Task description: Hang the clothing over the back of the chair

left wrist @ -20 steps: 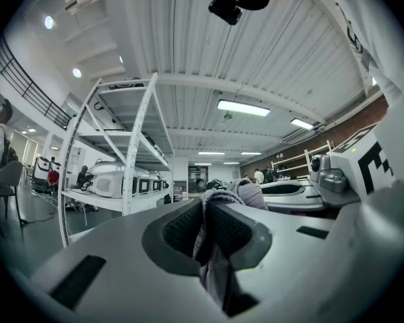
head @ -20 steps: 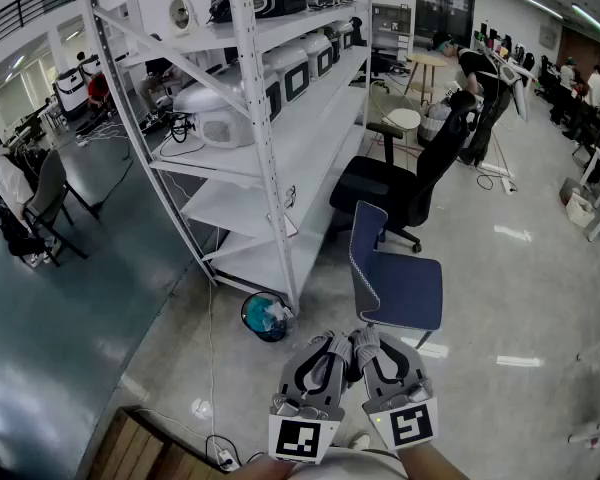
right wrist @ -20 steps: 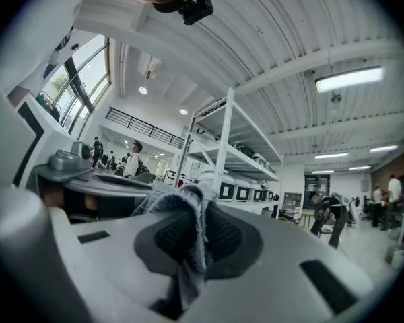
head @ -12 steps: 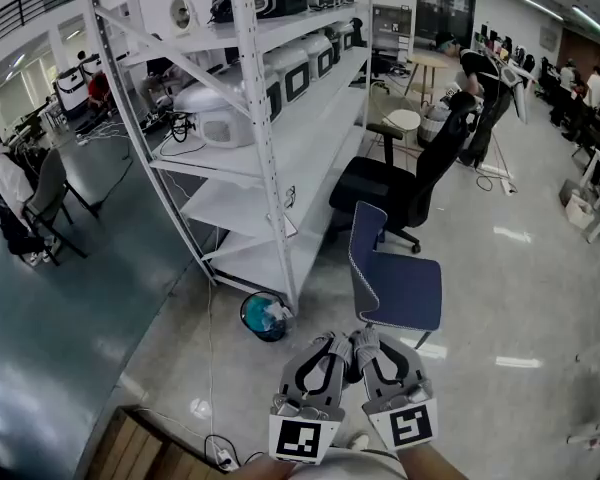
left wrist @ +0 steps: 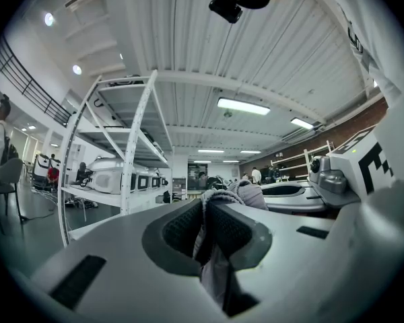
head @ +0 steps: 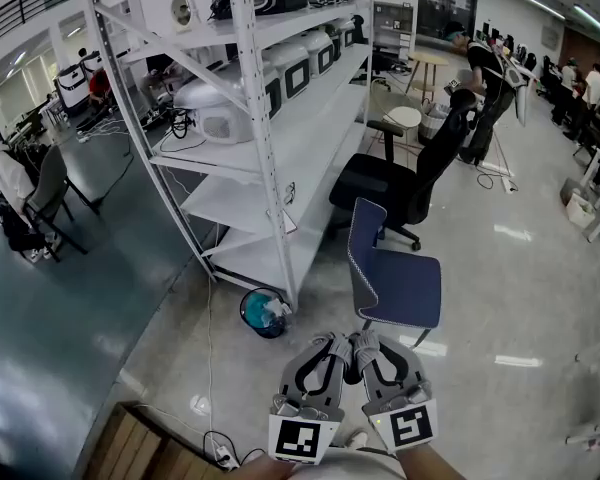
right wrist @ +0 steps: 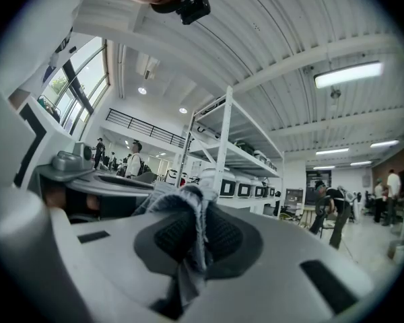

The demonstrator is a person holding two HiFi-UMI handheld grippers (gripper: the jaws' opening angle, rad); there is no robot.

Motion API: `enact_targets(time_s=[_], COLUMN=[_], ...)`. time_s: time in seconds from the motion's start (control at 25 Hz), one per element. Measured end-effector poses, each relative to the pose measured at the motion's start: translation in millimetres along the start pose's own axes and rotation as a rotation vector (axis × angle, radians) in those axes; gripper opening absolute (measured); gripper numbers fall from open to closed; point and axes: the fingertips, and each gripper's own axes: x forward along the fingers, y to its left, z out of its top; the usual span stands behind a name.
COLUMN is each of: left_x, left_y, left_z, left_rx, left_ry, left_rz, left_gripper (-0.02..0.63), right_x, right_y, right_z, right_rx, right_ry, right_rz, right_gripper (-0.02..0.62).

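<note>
Premises: a large open hall with a glossy pale floor (head: pixel 510 278) and strip lighting overhead. A tall white metal shelving rack (head: pixel 255 118), loaded with white appliances, runs along the left of centre. People stand and sit at work stations in the far background.

Furniture: a black office chair (head: pixel 405 183) stands beside the rack's far end. Nearer, a blue chair (head: pixel 395 280) stands on the floor with its back towards the rack. A teal bin (head: pixel 265 315) sits at the rack's foot.

Grippers: the left gripper (head: pixel 334 346) and right gripper (head: pixel 368 346) are side by side at the bottom of the head view, tips nearly touching, short of the blue chair and apart from it.

Task item: the grey clothing (left wrist: pixel 217 278) is bunched at the gripper tips. Each gripper view shows a fold of it pinched between the ribbed pads; both sets of jaws are clamped on the fabric.
</note>
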Motion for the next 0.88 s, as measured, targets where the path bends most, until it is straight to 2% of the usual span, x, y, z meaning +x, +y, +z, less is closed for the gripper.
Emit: enact_targets(time_s=[0.36,0.88], left_x=[-1.1,14.5], left_y=[-17.0,-64.2], left_z=[-2.9,-8.2], left_rx=[-0.01,-0.021], left_ry=[0.015,0.033], left_rz=[0.012,0.046], left_gripper=[0.035,0.035], right_x=[-15.4,-49.6], right_y=[-7.2,-47.6], right_z=[-3.2,-12.9], right_rx=[0.003,-0.003], right_ry=[0.003,-0.003], right_rz=[0.023,0.033], right_gripper=[0.037,0.037])
